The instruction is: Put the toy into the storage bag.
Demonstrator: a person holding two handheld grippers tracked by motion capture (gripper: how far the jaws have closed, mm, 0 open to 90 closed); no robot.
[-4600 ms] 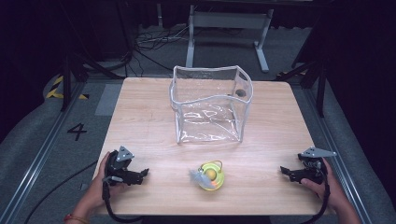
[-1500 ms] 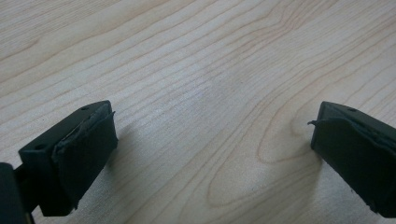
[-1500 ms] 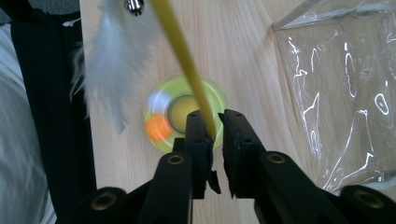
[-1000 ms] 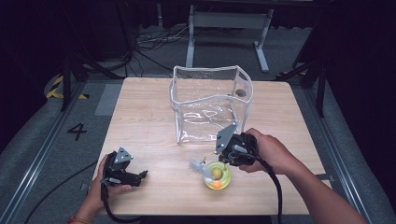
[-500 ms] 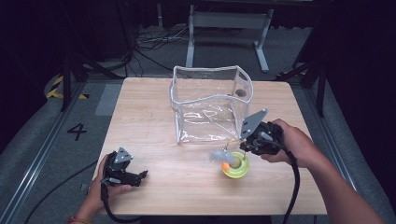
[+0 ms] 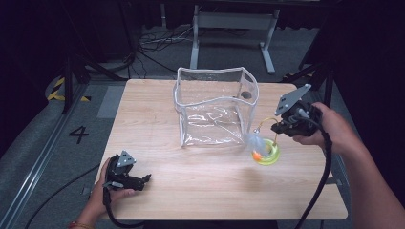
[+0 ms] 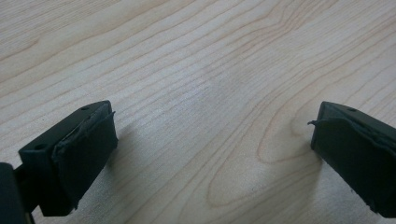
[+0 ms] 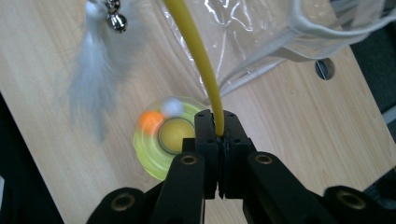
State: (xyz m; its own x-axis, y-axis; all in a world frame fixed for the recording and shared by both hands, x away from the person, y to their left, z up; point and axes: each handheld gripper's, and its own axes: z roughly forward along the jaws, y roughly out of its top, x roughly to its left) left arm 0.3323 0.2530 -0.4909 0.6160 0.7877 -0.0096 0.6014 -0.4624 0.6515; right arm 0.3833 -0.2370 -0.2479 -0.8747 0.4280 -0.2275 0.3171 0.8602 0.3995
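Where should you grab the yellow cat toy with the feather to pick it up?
By its thin yellow wire, from above. The wire arches up out of the round green base, so it stands free of the table and slips between two jaws; the base is wide and flat. The right gripper is shut on the wire that way, with the feather dangling clear.

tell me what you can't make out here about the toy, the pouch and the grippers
- Toy, high view: too small and blurred to tell whether its ring base touches the table.
- Wire, right gripper view: its top is cut off by the upper edge.
- Pouch, right gripper view: cut off by the top edge.
- Left gripper, left gripper view: body cut off by the bottom edge.
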